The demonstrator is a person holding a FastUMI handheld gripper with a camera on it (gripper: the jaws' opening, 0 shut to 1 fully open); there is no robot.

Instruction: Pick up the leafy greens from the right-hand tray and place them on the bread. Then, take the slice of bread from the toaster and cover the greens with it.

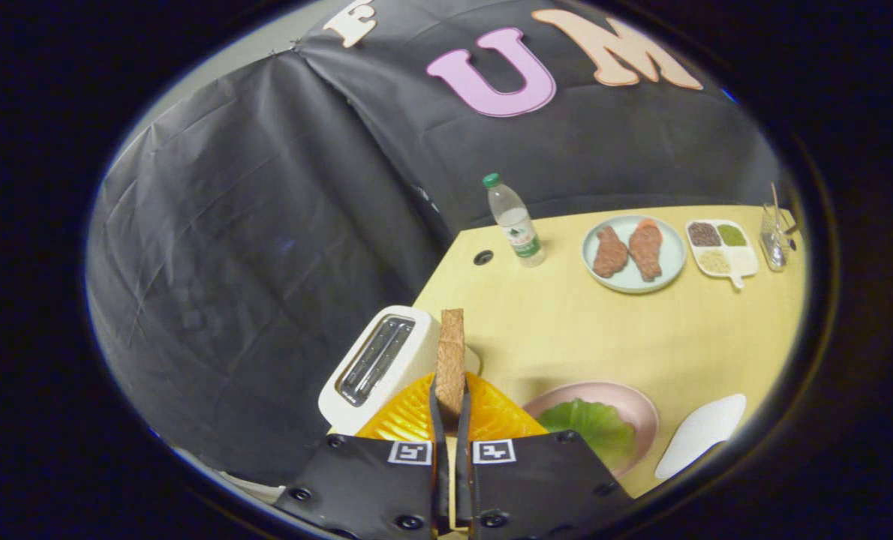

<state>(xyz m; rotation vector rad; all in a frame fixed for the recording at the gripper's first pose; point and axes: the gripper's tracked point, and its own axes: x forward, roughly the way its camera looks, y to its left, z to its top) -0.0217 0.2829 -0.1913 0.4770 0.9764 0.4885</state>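
Beside the toaster (375,365), closed jaws grip the bread slice (450,360) above the greens (595,426).

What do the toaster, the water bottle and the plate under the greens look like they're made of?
Toaster: smooth white shell, probably plastic, with dark metal-looking slots.
Water bottle: clear thin plastic, see-through body, green cap.
Pink plate: glossy, ceramic or melamine; can't tell which.
The gripper is shut on the bread slice, which has a matte, porous crust.

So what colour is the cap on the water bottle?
Green, seen in the gripper view: the water bottle stands beyond the fingers.
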